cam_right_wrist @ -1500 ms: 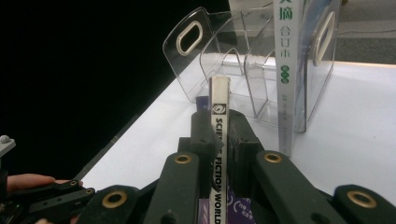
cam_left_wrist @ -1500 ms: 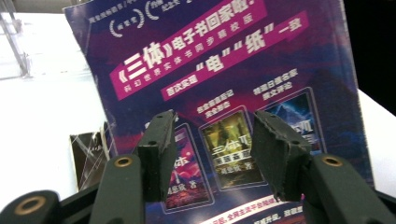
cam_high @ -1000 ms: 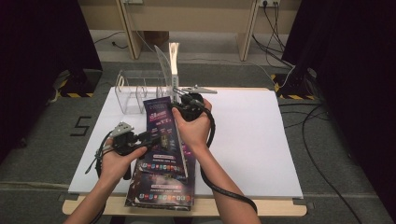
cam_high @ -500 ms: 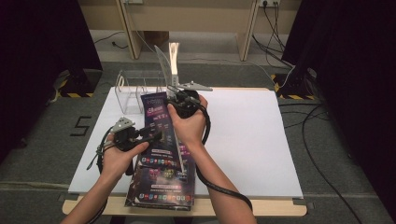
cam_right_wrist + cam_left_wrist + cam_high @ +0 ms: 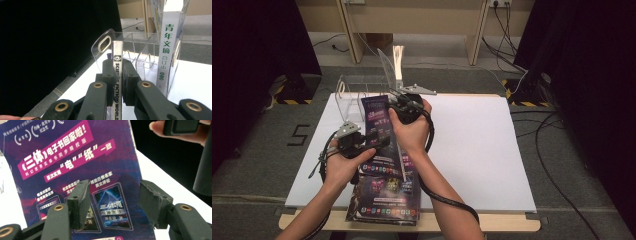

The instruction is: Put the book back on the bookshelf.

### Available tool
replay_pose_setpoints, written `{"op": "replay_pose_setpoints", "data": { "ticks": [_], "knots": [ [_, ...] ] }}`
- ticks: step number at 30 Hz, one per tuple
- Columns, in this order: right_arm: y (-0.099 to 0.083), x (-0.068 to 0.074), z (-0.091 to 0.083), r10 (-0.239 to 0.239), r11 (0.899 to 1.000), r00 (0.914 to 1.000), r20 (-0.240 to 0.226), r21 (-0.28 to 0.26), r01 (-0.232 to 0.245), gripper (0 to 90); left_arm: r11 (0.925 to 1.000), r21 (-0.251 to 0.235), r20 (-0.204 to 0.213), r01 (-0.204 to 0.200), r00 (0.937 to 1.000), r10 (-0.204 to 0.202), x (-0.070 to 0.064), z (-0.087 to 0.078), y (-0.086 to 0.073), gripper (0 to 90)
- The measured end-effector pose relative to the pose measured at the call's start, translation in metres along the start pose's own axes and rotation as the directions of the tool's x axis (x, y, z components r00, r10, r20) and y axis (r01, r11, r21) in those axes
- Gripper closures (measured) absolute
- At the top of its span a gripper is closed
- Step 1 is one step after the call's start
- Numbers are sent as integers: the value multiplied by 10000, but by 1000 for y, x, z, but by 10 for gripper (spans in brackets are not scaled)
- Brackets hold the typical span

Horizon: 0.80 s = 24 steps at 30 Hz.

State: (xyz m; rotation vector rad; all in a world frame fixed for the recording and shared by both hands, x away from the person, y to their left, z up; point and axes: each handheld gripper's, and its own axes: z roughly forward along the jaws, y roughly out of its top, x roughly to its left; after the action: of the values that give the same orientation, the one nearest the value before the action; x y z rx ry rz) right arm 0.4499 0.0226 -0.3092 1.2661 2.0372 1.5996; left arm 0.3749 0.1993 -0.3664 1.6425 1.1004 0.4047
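Magazine (image 5: 384,150), raised edge-on over the white table (image 5: 472,150) near the clear rack (image 5: 147,50), is clamped at its spine by the right gripper (image 5: 119,75), while the left gripper (image 5: 112,205) stands parted against its cover.

Three cameras, one table, one magazine in common

From above the near edge we look forward and down on the white table (image 5: 472,150). Riding the left gripper (image 5: 113,205), we face the magazine (image 5: 75,165) cover close up; riding the right gripper (image 5: 119,82), we look along its spine toward the clear rack (image 5: 140,47).
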Motion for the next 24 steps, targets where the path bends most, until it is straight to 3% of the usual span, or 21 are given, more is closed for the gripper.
{"op": "replay_pose_setpoints", "data": {
  "ticks": [11,24],
  "knots": [
    [2,2,1,-63,9997,9999,146,-218,66,833,9998,-138,-31,-136,9999,135,-9,8,13,412],
    [10,11,-2,-311,9933,9988,376,-1105,351,833,9985,-340,-410,-432,9983,418,-13,10,20,407]
  ]
}}
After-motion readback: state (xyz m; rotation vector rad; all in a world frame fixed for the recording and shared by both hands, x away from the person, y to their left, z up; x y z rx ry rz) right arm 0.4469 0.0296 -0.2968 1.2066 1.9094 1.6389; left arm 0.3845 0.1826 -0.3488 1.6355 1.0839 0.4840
